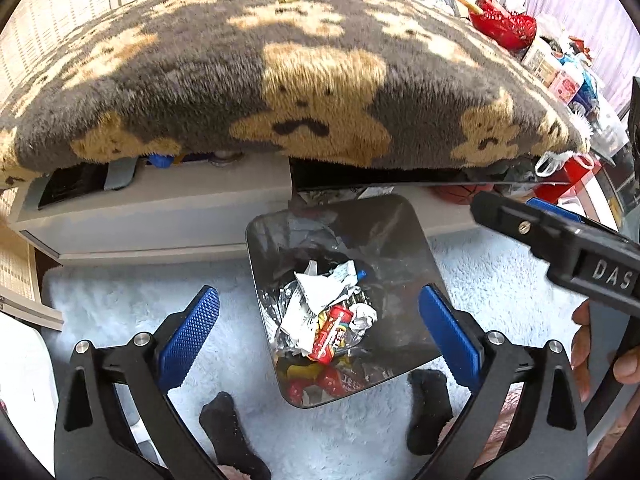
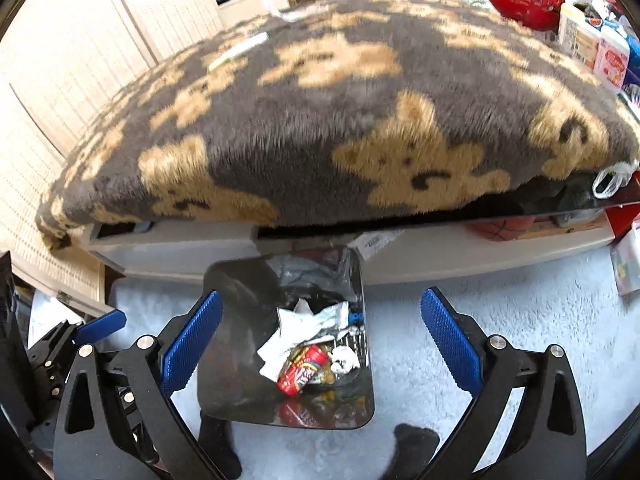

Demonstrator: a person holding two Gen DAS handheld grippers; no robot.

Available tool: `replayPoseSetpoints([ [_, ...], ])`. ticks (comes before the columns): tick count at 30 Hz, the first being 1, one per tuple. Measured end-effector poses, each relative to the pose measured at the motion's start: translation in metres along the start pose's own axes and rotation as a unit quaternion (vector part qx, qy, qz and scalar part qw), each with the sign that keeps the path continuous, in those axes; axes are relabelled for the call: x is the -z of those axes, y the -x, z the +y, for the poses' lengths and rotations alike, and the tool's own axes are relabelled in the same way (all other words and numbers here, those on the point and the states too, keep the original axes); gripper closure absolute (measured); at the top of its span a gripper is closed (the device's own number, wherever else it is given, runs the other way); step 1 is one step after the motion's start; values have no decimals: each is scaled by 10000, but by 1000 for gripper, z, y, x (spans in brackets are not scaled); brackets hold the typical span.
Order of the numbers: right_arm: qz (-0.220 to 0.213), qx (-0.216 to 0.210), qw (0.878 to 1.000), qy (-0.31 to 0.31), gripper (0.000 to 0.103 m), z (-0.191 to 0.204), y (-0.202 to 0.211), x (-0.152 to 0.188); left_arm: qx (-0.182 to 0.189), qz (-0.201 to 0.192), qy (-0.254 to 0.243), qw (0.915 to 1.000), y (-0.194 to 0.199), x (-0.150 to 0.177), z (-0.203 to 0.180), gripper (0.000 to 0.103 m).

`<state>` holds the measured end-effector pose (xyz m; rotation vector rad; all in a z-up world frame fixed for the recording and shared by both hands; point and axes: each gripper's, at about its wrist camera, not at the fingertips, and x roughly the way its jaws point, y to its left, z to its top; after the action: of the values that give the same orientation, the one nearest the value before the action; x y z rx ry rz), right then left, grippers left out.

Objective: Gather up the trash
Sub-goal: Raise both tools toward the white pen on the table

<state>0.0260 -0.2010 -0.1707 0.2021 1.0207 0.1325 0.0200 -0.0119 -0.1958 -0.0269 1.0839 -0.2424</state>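
Observation:
A dark shiny trash bin (image 1: 404, 236) stands on the white rug below me; it also shows in the right wrist view (image 2: 224, 364). Inside lie crumpled white paper (image 1: 320, 292), a red candy wrapper (image 1: 330, 334) and other scraps; the paper (image 2: 296, 328) and wrapper (image 2: 300, 370) show in the right view too. My left gripper (image 1: 320, 320) is open and empty, held above the bin. My right gripper (image 2: 322, 340) is open and empty, also above the bin. The right gripper's body (image 1: 560, 240) shows at the right of the left view.
A bed with a grey and tan bear blanket (image 1: 280, 72) fills the far side, with white drawers (image 1: 160, 208) under it. Cluttered boxes and a red bowl (image 1: 504, 24) sit at the far right. My feet in black socks (image 1: 228, 424) stand on the fluffy white rug (image 1: 120, 304).

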Motion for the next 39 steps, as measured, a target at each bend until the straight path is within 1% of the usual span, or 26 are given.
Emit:
replayPoseSetpoints([
  [3, -215, -66, 9997, -77, 4, -3, 13, -14, 22, -141, 49, 9999, 13, -10, 2, 8],
  [7, -358, -39, 9993, -131, 4, -6, 27, -42, -81, -355, 37, 9993, 34, -37, 1, 8],
  [9, -487, 3, 9987, -124, 4, -6, 37, -64, -117, -521, 31, 9986, 47, -56, 3, 8],
  [12, -673, 167, 9976, 3, 4, -2, 48, -98, -85, -619, 46, 9980, 57, -84, 8, 8],
  [15, -832, 216, 9962, 112, 4, 3, 54, -131, -233, -728, -69, 9971, 61, -110, 11, 8],
  [16, -875, 207, 9959, 123, 4, 4, 54, -140, -314, -799, -161, 9962, 61, -123, 11, 8],
  [18, -935, 176, 9954, 120, 4, 5, 48, -161, -319, -878, -236, 9953, 59, -142, 12, 8],
  [21, -901, 101, 9958, 121, 4, 7, 30, -188, -219, -927, -283, 9950, 47, -169, 12, 9],
  [22, -875, 67, 9961, 117, 4, 8, 22, -196, -250, -992, -319, 9942, 39, -181, 12, 10],
  [24, -830, 8, 9965, 125, 4, 8, 6, -212, -277, -1049, -349, 9935, 29, -197, 11, 19],
  [26, -813, 11, 9966, 151, 4, 8, -8, -226, -201, -989, -362, 9942, 13, -216, 11, 36],
  [29, -780, 3, 9969, 143, 4, 7, -27, -245, -141, -938, -406, 9947, -10, -240, 11, 49],
  [32, -719, -31, 9974, 59, 4, 4, -50, -268, -213, -933, -469, 9943, -31, -256, 12, 52],
  [35, -616, -102, 9981, -6, 4, 3, -72, -286, -274, -900, -509, 9943, -49, -267, 14, 52],
  [39, -558, -168, 9982, -102, 4, 1, -97, -302, -401, -832, -608, 9939, -74, -278, 16, 52],
])
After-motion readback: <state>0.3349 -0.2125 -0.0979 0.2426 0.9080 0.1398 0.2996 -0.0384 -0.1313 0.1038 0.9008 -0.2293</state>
